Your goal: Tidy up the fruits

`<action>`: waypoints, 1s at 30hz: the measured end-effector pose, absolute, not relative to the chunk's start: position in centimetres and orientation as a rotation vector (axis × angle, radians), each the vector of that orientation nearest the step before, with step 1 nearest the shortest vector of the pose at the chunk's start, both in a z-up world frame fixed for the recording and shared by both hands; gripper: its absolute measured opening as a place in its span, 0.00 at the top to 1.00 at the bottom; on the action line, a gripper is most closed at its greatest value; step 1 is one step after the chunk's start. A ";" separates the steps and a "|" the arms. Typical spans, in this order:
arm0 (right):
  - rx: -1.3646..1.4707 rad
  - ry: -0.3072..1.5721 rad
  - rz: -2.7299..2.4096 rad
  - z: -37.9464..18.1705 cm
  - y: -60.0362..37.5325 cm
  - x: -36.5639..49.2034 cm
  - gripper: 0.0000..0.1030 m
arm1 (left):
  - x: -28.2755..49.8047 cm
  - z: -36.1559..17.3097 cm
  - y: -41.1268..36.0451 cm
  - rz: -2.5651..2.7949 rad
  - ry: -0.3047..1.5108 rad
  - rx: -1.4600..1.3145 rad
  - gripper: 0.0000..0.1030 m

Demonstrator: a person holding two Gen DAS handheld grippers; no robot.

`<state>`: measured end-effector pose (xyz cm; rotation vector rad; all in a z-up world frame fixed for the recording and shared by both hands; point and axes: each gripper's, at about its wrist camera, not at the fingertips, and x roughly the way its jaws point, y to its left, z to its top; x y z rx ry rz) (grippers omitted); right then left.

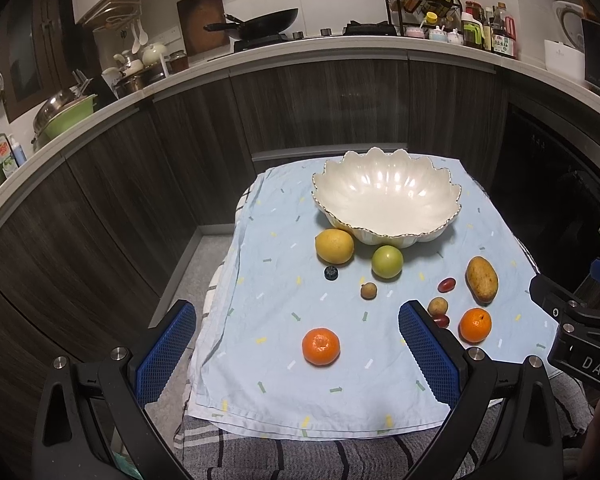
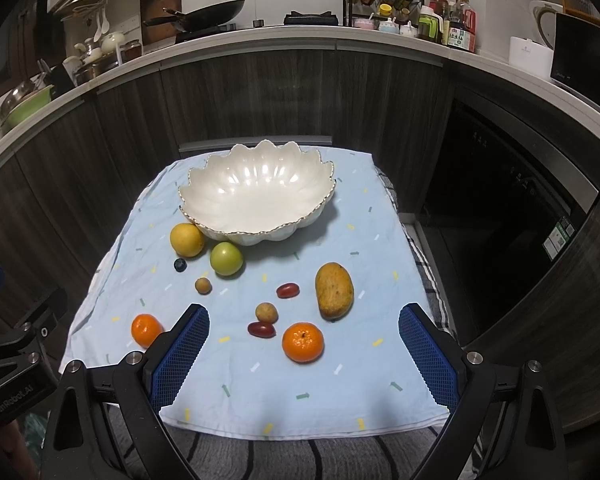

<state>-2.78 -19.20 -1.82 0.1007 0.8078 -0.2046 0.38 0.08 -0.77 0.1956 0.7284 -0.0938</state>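
**Ten loose fruits around an empty bowl, both grippers wide apart**

The scalloped white bowl [image 2: 256, 200] stands at the far side of the light blue cloth [image 2: 340, 392], and nothing lies in it. All fruits are on the cloth in front of it. The yellow citrus [image 2: 187, 239] and the green fruit [image 2: 226, 258] lie just beside the bowl's near wall. A blueberry [image 2: 180, 265] and a small brown fruit [image 2: 203, 285] are near them. The mango [image 2: 334, 290], two red grape tomatoes [image 2: 287, 290], a second brown fruit [image 2: 266, 313] and the right orange [image 2: 302, 342] make a group on the right. The left orange [image 1: 321, 346] lies alone.

The left gripper [image 1: 298, 356] and the right gripper [image 2: 304, 356] both hover above the near edge of the cloth, fingers spread wide and holding nothing.

In my judgement the oranges are firm, round and light, so they are best taken across the middle; they may roll if pushed. The mango looks heavier and is probably soft, so I would grip it across its short width, with gentle pressure. The tomatoes and the blueberry are small, smooth and easy to crush. The bowl looks like ceramic, so fruits should be lowered in, not dropped.
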 end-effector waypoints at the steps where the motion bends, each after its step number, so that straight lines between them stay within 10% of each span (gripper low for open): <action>1: 0.101 0.809 -0.205 -1.9 -19.2 -2.8 0.06 | 0.4 -0.8 0.1 -0.094 0.729 0.196 0.00; 30: 0.096 0.876 -0.187 -3.8 -18.7 -0.6 0.06 | 2.5 -2.6 -0.1 -0.110 0.780 0.226 0.00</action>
